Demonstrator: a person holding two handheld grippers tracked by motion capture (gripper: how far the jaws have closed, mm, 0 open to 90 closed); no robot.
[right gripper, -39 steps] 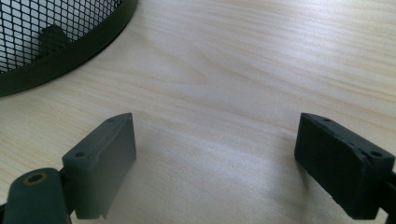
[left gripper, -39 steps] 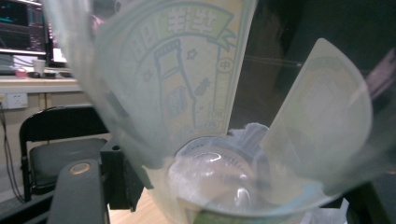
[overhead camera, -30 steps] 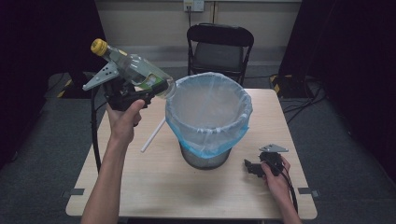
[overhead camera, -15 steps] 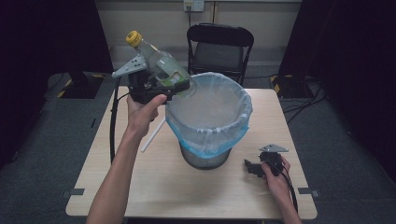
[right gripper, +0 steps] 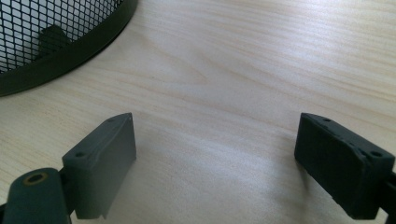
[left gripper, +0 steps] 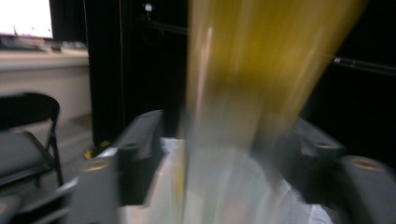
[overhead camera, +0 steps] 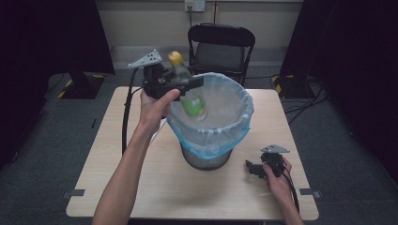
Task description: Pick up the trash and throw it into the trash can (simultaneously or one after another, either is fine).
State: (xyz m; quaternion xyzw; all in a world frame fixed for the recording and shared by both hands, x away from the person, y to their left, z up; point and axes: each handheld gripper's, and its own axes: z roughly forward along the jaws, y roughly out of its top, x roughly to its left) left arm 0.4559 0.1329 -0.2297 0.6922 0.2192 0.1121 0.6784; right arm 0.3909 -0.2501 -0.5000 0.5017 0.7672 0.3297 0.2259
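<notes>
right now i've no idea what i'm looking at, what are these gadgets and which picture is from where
A person at a light wooden table holds black tongs in each hand. The wide picture looks down from above; the other two come from cameras riding on the tongs. On the table stands a black mesh bin lined with a pale blue bag. The left tongs, jaws just closing, hang over it; a blurred clear plastic bottle with a yellow cap is between them, apparently dropping in. The right tongs rest open and empty.

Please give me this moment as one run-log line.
left gripper: above bin rim, jaws just closing | bottle: blurred, dropping into bin | right gripper: open, resting on table
</notes>
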